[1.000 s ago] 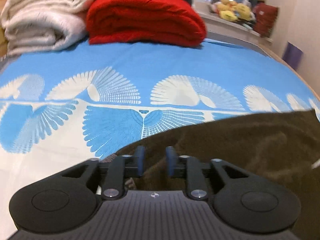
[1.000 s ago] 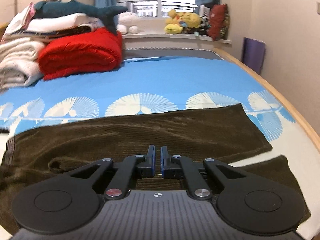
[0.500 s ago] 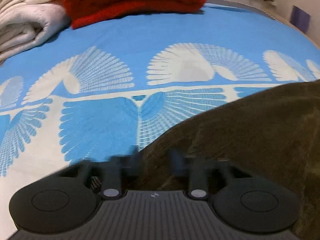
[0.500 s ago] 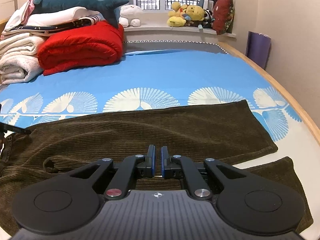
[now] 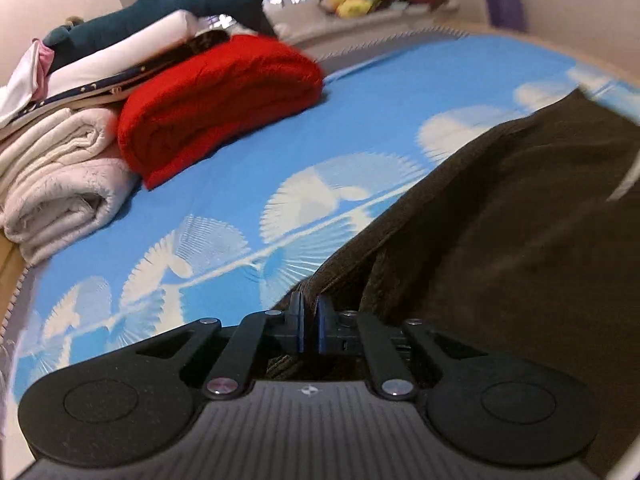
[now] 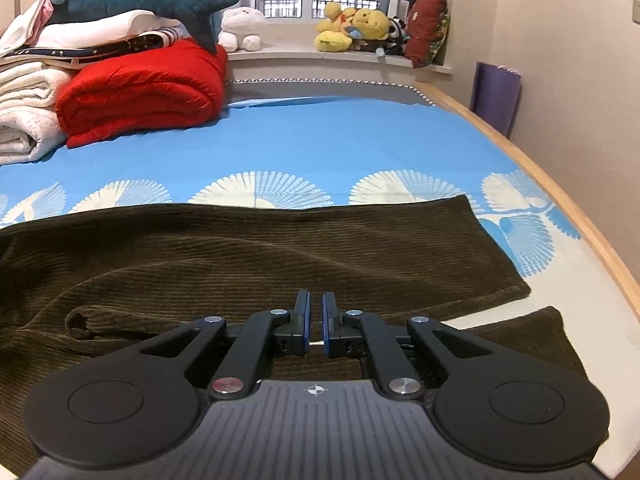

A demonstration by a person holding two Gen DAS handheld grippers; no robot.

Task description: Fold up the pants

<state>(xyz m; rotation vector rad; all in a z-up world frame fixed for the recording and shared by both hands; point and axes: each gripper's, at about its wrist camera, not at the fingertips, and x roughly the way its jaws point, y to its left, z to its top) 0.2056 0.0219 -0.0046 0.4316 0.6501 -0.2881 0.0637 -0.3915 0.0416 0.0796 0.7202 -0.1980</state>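
Dark brown corduroy pants [image 6: 280,248] lie across the blue patterned bed sheet [image 6: 320,148], legs pointing right. My left gripper [image 5: 309,312] is shut on the pants' edge at the waist end [image 5: 500,220] and lifts it, so the cloth drapes off to the right. My right gripper [image 6: 315,312] is shut on the near edge of the pants at mid-length, with a narrow gap between the blue pads. One leg end [image 6: 532,336] lies apart, nearer the bed's front edge.
A folded red blanket [image 6: 144,92], white towels [image 6: 24,120] and a plush shark [image 6: 136,0] are stacked at the back left. Stuffed toys [image 6: 352,28] line the windowsill. The bed's wooden edge [image 6: 580,216] and a wall run along the right.
My left gripper has closed on the pants' edge, risen and tilted, lifting the cloth. My right gripper stays shut on the pants and has lifted slightly.
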